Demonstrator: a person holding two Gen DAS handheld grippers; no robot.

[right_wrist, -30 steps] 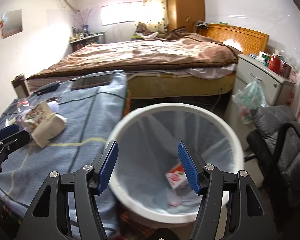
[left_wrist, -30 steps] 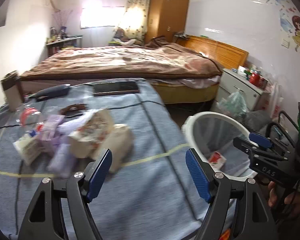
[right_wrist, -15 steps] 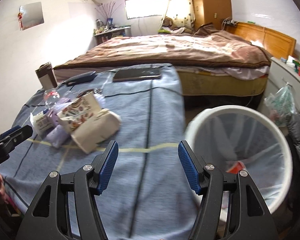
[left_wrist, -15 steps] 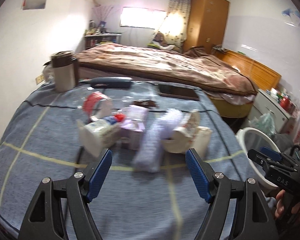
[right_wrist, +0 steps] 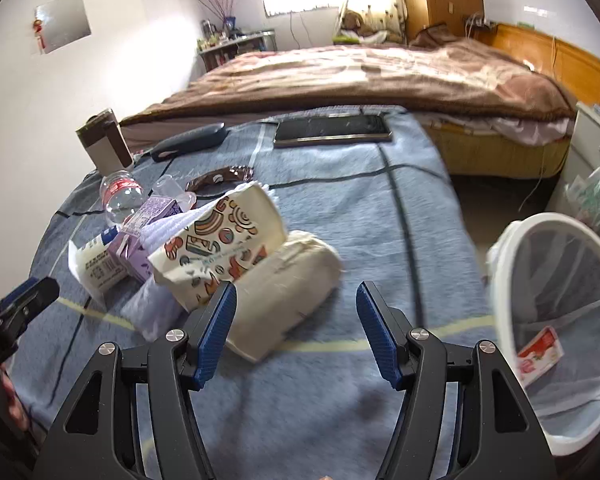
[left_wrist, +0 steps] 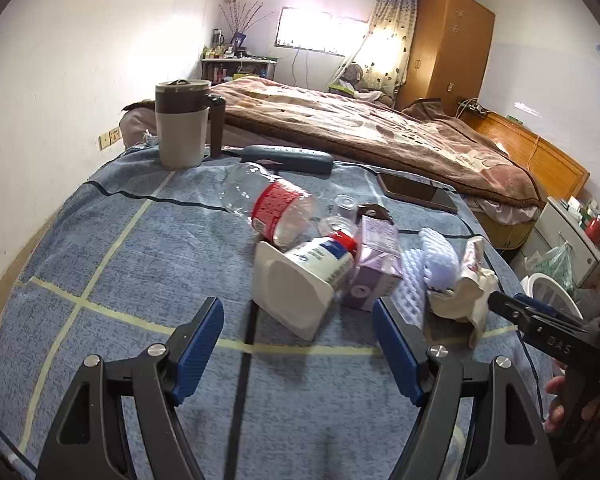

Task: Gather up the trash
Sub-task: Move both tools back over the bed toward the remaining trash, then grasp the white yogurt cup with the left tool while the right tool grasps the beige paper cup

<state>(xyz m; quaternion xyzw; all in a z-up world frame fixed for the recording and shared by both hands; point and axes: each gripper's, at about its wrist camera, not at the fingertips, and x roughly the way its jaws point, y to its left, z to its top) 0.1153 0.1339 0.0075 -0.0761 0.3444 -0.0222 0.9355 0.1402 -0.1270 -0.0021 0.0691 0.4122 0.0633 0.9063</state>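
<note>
A heap of trash lies on the blue table cloth (left_wrist: 112,280): a white yoghurt carton (left_wrist: 300,284), a purple drink carton (left_wrist: 374,268), a clear plastic bottle with a red label (left_wrist: 276,208), white foam wrap (left_wrist: 428,268) and a cream tissue pack (right_wrist: 284,280) with a patterned wrapper (right_wrist: 224,240). My left gripper (left_wrist: 298,344) is open and empty, just short of the yoghurt carton. My right gripper (right_wrist: 296,328) is open and empty, close in front of the tissue pack. A white bin (right_wrist: 556,312) with a red-and-white packet (right_wrist: 538,354) inside stands off the table's right edge.
A grey-and-brown mug (left_wrist: 182,124), a dark glasses case (left_wrist: 288,158), a phone (right_wrist: 332,130) and sunglasses (right_wrist: 220,178) lie at the back of the table. A bed (left_wrist: 364,128) is behind, a white cabinet (left_wrist: 568,232) to the right.
Both grippers have swung left from the bin toward the trash heap and come closer to it. Both stay open and empty.
</note>
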